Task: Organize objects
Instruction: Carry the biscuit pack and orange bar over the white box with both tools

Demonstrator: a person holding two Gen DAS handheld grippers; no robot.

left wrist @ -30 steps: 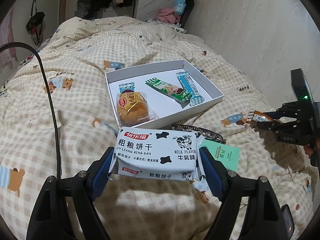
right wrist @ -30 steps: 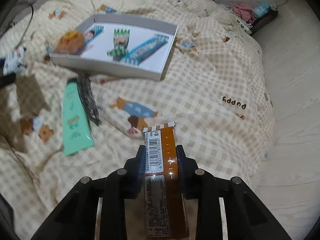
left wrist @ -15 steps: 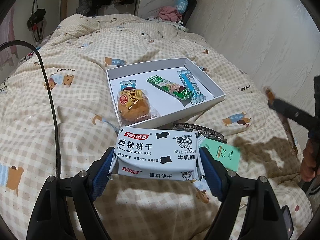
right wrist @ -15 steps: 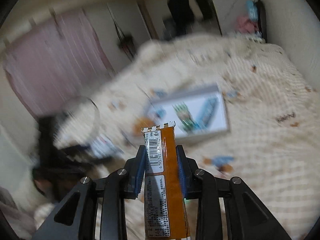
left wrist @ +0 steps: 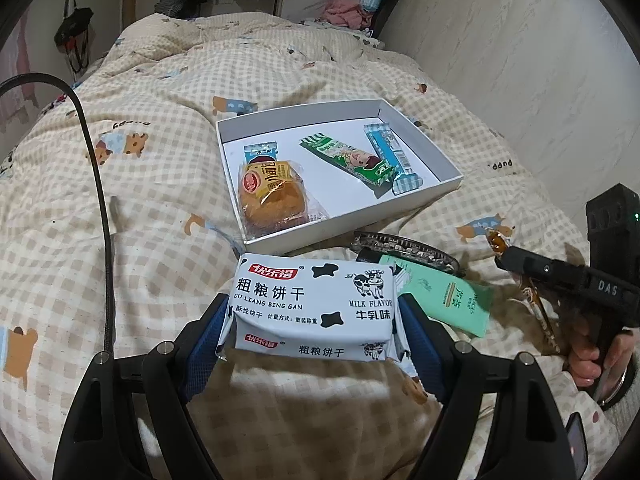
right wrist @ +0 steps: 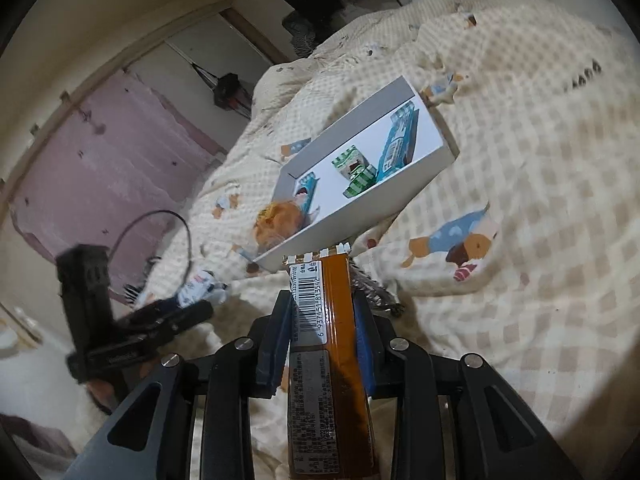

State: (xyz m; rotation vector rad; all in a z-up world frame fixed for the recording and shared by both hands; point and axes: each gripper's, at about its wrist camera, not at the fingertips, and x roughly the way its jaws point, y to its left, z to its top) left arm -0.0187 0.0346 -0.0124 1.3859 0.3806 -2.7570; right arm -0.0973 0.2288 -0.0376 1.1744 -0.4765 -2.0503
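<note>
Carrying: both snacks toward white box (left wrist: 448, 184)
Left gripper (left wrist: 316, 320): clamping biscuit pack (left wrist: 312, 308)
Right gripper (right wrist: 324, 320): pinching orange bar (right wrist: 332, 312)
Next: lowering into bare box floor

Both wrist cameras look down along their fingers across the bed (left wrist: 160, 184), sharing the white box (left wrist: 448, 168) (right wrist: 376, 204) from opposite sides

Orange bar (right wrist: 332, 360) bottom cut off; quilt (right wrist: 540, 200) blurred.
</note>
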